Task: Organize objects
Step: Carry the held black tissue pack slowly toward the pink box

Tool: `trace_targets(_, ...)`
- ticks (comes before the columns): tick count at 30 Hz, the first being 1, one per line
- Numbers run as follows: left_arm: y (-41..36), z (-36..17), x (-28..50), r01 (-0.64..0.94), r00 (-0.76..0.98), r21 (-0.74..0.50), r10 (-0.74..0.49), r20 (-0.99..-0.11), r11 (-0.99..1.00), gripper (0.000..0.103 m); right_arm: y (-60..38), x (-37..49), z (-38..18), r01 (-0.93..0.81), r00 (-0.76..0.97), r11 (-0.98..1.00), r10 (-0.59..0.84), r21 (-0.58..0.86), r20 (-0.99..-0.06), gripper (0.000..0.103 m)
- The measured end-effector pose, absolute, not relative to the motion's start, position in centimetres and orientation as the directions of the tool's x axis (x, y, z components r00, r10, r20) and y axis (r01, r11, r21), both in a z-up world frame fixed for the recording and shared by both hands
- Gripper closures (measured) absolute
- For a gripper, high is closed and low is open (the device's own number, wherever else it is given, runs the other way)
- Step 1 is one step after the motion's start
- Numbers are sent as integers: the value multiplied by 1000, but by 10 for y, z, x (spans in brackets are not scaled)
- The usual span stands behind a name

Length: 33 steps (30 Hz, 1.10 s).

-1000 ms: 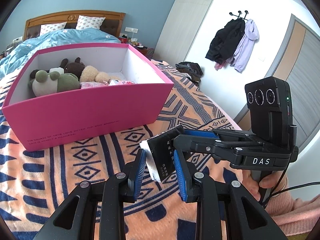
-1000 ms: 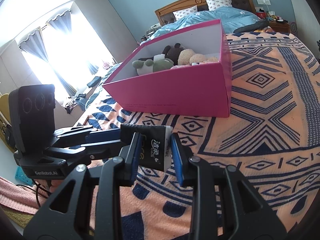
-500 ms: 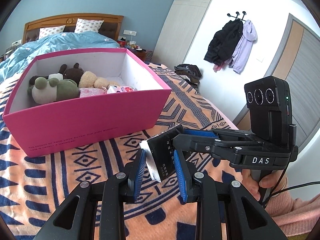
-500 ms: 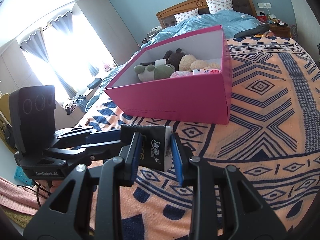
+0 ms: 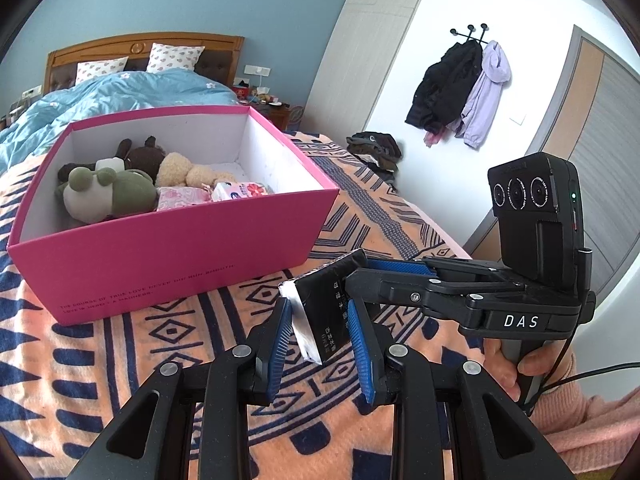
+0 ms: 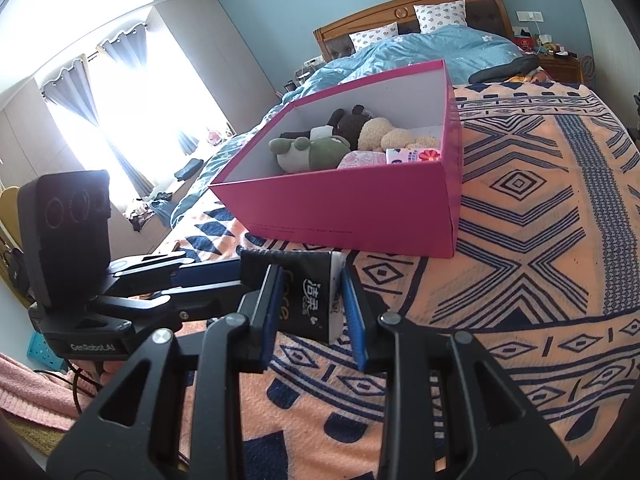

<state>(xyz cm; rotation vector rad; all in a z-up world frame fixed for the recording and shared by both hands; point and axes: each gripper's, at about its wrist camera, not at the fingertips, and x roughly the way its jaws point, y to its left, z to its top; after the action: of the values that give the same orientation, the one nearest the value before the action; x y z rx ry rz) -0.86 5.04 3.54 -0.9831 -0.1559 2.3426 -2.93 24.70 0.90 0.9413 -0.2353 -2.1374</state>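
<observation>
Left wrist cam: my left gripper (image 5: 318, 330) and the right gripper (image 5: 362, 270) both have their jaws pinching the same small black soft tissue pack (image 5: 326, 312), one at each end, so it hangs steady above the patterned orange-and-navy bedspread (image 5: 120, 360), short of the open pink cardboard box (image 5: 160, 264) of plush toys.

Right wrist cam: same pack (image 6: 310, 298), glossy black wrapper, white lettering, pale end seam, looks squishy.

Both wrist views face the pink box (image 5: 160, 256) closely.
</observation>
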Motion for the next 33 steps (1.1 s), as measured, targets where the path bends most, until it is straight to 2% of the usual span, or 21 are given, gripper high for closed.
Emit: trace_targets(33, 49, 48, -7, -482, -578, -306, 561, -593, -821, 75, 247, -31, 21, 600, -443, -678, -723, 424, -529, 70)
